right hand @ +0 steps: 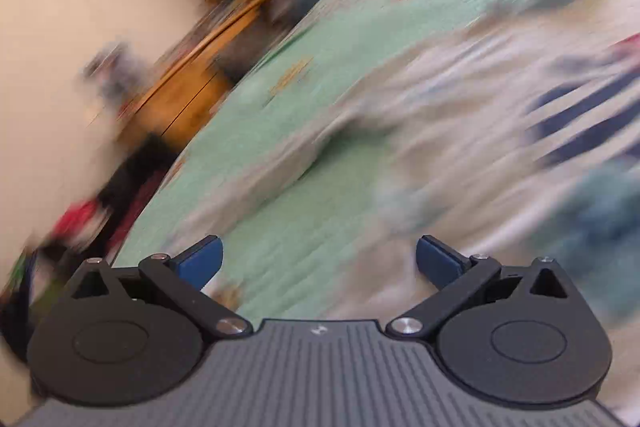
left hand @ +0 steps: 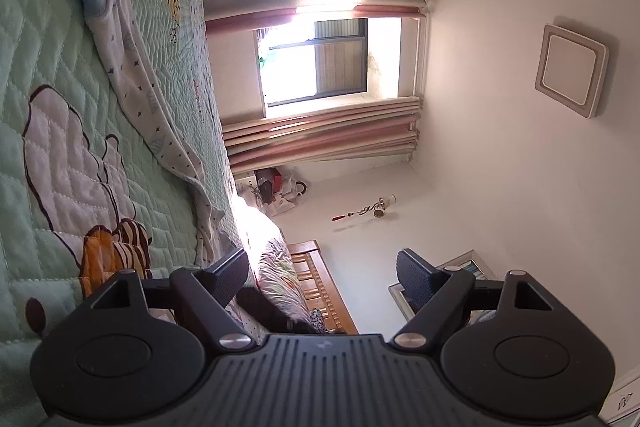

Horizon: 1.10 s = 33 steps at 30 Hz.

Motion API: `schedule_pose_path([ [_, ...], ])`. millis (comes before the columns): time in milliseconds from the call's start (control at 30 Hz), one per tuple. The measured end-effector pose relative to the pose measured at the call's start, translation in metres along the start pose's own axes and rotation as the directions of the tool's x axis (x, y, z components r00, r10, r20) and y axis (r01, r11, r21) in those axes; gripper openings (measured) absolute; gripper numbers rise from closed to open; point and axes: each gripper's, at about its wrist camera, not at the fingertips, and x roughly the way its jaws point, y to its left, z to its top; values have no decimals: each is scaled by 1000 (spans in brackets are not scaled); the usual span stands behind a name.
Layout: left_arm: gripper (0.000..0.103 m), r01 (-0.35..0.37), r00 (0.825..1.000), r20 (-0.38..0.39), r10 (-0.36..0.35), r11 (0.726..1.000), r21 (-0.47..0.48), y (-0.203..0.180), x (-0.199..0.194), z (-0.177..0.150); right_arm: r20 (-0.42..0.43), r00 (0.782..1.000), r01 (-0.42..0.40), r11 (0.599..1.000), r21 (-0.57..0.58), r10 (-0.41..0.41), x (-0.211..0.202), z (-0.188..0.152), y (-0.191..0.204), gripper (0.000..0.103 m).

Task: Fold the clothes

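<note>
Left gripper (left hand: 320, 281): jaws spread, empty.
Right gripper (right hand: 319, 263): spread, empty — blurred view.
Left view only: star-print garment (left hand: 136, 83), ahead-left, rumpled on bed (left hand: 48, 27).

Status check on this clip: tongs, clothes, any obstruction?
Left tongs open, empty. Right tongs open, empty, view blurred. White patterned garment unfolded on green quilt. Nothing blocking.

Quilted bed (left hand: 60, 75) (green) bears clothes (left hand: 132, 75).

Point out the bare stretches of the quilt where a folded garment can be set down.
Free: the green quilt between the patterned white garment and the appliqué animals; also the stretch ahead of the right gripper. Crowded: the blurred garment pile to its right.
</note>
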Motion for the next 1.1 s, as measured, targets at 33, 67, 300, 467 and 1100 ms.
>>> schedule_pose_path([
  [33, 83, 5, 1000, 0, -5, 1000, -1, 0, 0, 0, -50, 998, -50, 997, -66, 47, 8, -7, 16, 103],
  [67, 83, 2, 1000, 4, -2, 1000, 0, 0, -1, 0, -85, 993, -93, 991, -98, 85, 10, -12, 27, 103],
  [300, 86, -35, 999, 1, 35, 999, 29, -2, 1, -2, 199, 978, 63, 998, 21, -66, -30, 17, 1, 102],
  [467, 86, -87, 995, -37, 90, 993, 83, -8, 11, -7, 35, 992, -122, 979, 165, 118, 2, 10, -28, 103],
  [1100, 84, -437, 839, 196, 507, 844, -312, 26, 132, 22, 325, 945, -146, 947, 287, 47, -112, -23, -127, 102],
])
